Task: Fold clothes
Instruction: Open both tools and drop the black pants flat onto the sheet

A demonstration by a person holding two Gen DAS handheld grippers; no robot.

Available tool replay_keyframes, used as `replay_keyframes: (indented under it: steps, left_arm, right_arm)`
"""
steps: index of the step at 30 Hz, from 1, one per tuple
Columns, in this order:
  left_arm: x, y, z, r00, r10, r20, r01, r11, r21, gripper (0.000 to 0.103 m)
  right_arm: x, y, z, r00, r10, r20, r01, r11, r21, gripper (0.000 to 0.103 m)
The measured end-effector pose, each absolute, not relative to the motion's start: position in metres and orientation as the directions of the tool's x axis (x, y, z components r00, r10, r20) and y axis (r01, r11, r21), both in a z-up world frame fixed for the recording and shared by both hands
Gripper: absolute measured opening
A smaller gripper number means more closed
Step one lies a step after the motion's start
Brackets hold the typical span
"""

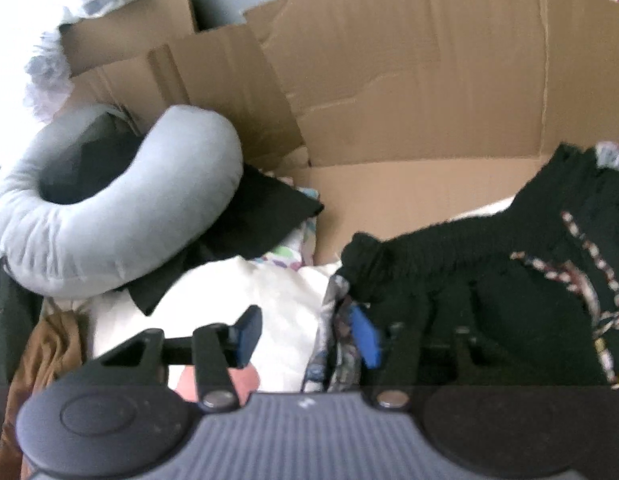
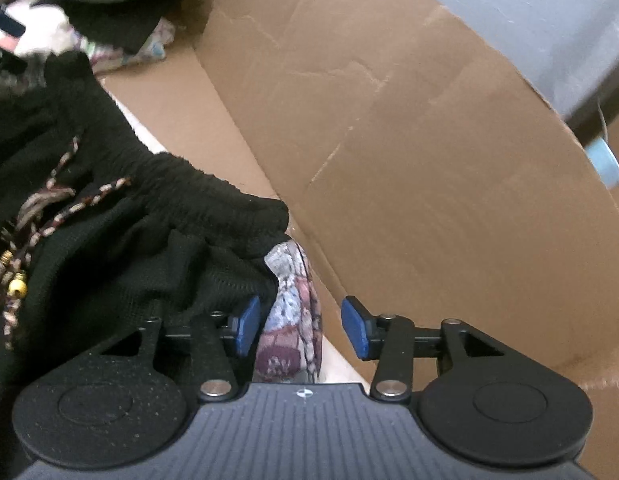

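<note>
- Black knit garment (image 2: 121, 216) with gathered elastic waistband (image 2: 213, 196) and a braided drawstring (image 1: 589, 272) ending in yellow beads (image 2: 17, 286): lying bunched inside a large cardboard box (image 2: 409, 140), on top of paler clothes.
- Judged soft, limp and light; likely to sag and bunch wherever unsupported, so best lifted at two spread points rather than one.
- Waistband the best place to take hold: thicker, ribbed, less slippery than the thin body fabric, and a straight edge to fold from. Opposite ends of the band suit the two grippers.
- Drawstring and beads loose on top; could snag a finger or get trapped in a fold, so worth tucking flat first.
- Right gripper (image 2: 301, 328): released, jaws apart, nothing pinched. Left blue pad touching or just beside the black fabric's edge; a patterned cloth (image 2: 293, 312) lying between the pads but unpressed.
- Left gripper (image 1: 305, 336): jaws likewise parted, clamping nothing. One pad over white cloth (image 1: 245, 292), the other at the garment's near edge beside a patterned strip; contact with it impossible to tell through the blur.
- Further out: grey U-shaped neck pillow (image 1: 109, 216) resting on dark clothing at the left, brown fabric (image 1: 49, 352) at the near left corner.
</note>
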State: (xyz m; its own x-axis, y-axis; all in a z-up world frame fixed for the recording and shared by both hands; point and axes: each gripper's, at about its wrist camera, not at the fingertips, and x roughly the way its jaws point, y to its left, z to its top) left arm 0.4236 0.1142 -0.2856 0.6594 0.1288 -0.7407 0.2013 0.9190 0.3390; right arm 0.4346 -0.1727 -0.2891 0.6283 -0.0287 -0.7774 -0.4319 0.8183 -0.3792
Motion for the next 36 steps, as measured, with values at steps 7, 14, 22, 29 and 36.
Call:
replay_keyframes:
  steps: [7,14,22,29,36]
  left_arm:
    - [0.4,0.092,-0.267,0.695,0.126,-0.708,0.135,0.944,0.301,0.053]
    - [0.367,0.057,-0.269,0.668,0.028,-0.743,0.174,0.966,0.193,0.054]
    - [0.318,0.024,-0.271,0.643,0.018,-0.765,0.197,0.962,0.188,0.056]
    - [0.27,0.004,-0.265,0.599,0.033,-0.8,0.257,0.938,0.231,0.056]
    - [0.235,-0.025,-0.246,0.561,-0.042,-0.827,0.321,0.932,0.17,0.061]
  right_arm:
    - [0.411,-0.191,-0.269,0.596,0.063,-0.8,-0.391,0.894,-0.221,0.052]
    - [0.372,-0.217,-0.239,0.604,0.096,-0.791,-0.381,0.907,-0.18,0.052]
    - [0.322,-0.249,-0.228,0.581,0.124,-0.804,-0.349,0.931,-0.109,0.052]
    - [0.26,-0.288,-0.223,0.6,0.076,-0.797,-0.285,0.951,-0.123,0.052]
    - [0.205,-0.325,-0.189,0.619,0.032,-0.785,-0.163,0.983,-0.088,0.052]
